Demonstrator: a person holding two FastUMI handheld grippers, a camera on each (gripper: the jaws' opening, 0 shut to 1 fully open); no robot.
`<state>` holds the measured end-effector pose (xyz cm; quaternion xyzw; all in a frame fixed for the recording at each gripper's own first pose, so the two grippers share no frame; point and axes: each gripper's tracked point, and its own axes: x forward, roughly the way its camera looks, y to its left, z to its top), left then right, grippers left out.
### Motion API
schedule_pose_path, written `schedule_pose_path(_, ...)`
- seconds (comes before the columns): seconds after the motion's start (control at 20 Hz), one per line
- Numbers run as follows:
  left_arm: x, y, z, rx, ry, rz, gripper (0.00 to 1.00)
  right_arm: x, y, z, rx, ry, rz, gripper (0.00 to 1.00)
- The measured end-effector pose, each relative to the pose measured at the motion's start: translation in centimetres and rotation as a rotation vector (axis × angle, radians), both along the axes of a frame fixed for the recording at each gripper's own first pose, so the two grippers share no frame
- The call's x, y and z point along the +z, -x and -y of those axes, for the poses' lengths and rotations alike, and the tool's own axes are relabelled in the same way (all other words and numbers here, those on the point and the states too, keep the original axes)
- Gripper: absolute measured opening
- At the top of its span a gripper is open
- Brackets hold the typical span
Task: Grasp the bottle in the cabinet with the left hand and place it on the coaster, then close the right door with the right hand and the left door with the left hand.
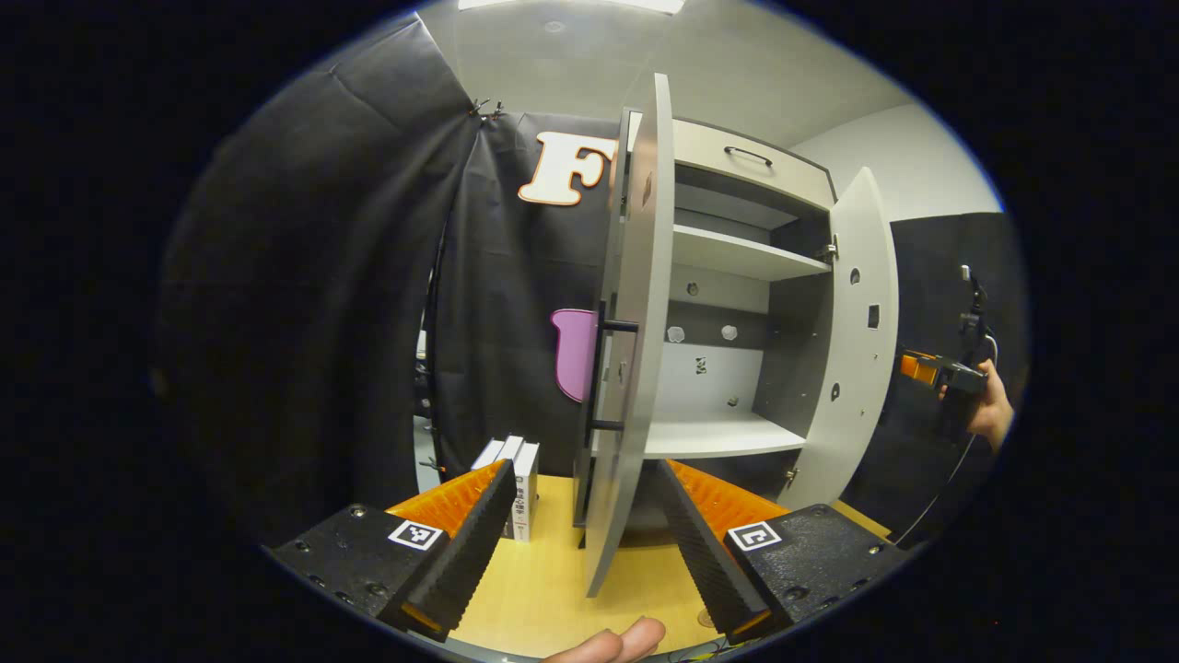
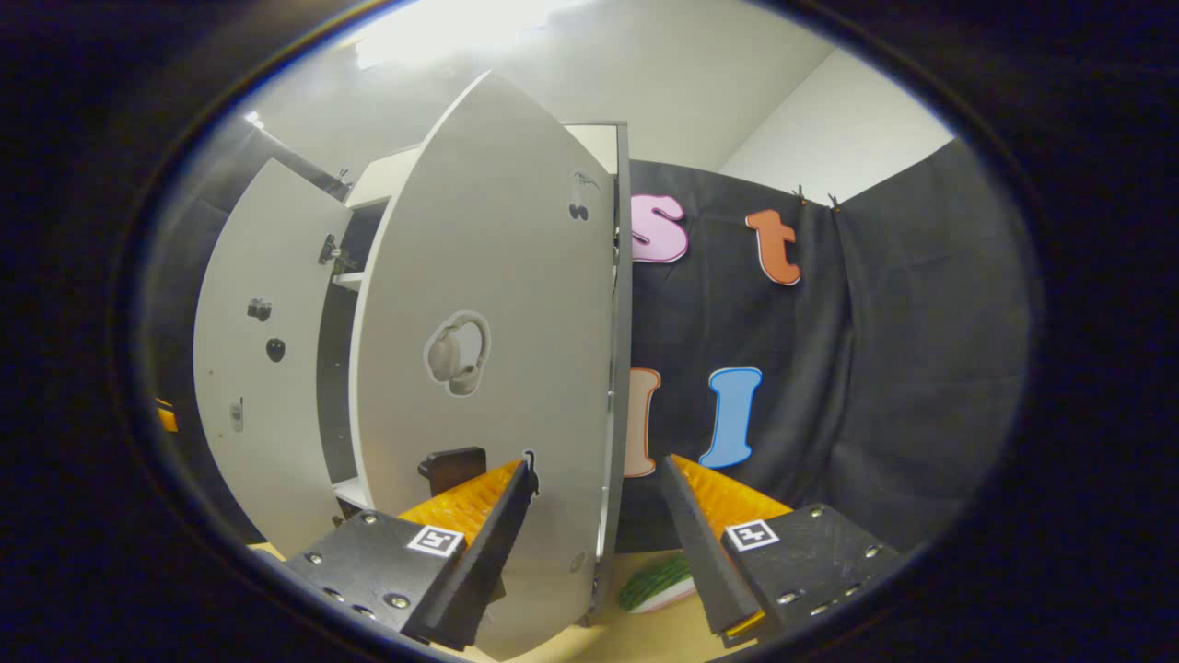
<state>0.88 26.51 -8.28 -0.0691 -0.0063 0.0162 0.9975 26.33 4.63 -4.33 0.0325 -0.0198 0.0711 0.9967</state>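
The cabinet point(image 1: 737, 267) is standing on the yellowish wooden table point(image 1: 543, 571) with both doors swung open, and in your left gripper view its shelves are looking bare — I can't spot the bottle or the coaster in either view, so I can't tell you where they are. Your left gripper point(image 1: 582, 539) is sitting right in front of the left door point(image 1: 631, 368), which you're seeing nearly edge-on, its dark bar handle point(image 1: 603, 373) facing you; the door's edge is lining up between the two fingers, but the jaws are spread wide and holding nothing. A fingertip point(image 1: 612, 643) is poking in at the bottom of that view. Left of the door a couple of white boxes point(image 1: 516, 479) are standing on the table. Past the right door point(image 1: 852, 341) you're holding the right gripper point(image 1: 921, 368) up in a hand point(image 1: 990, 410), well apart from the cabinet.

In the right gripper view, your right gripper point(image 2: 594, 543) is hovering by the right door point(image 2: 488, 368), jaws wide apart and empty — a green striped thing point(image 2: 656, 582) is lying on the table just below
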Motion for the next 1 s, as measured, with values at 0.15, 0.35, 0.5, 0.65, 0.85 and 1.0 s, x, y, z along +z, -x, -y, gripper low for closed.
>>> schedule_pose_path(0.15, -0.3, -0.3, -0.6, 0.017, -0.011, -0.006, 0.93, -0.1, -0.2, -0.7, 0.008, -0.014, 0.004, 0.84)
schedule_pose_path(0.35, -0.5, -0.9, -2.0, 0.039, 0.027, -0.016, 0.93, -0.4, -0.6, -1.8, 0.027, -0.024, 0.003, 0.88)
schedule_pose_path(0.5, -1.0, -1.4, -4.1, 0.100, -0.002, -0.032, 0.97, -1.5, -0.4, -3.2, 0.049, -0.011, -0.016, 0.88)
schedule_pose_path(0.65, -1.1, -1.7, -5.2, 0.132, -0.017, -0.038, 0.97, -1.7, 0.0, -5.1, 0.074, -0.026, -0.012, 0.86)
schedule_pose_path(0.85, -1.2, -2.4, -6.2, 0.140, 0.007, -0.030, 0.94, -1.5, 1.2, -7.0, 0.103, 0.007, 0.007, 0.86)
schedule_pose_path(1.0, -0.9, -3.5, -7.6, 0.150, 0.028, -0.025, 0.93, -1.6, 3.1, -6.8, 0.100, -0.003, 0.009, 0.89)
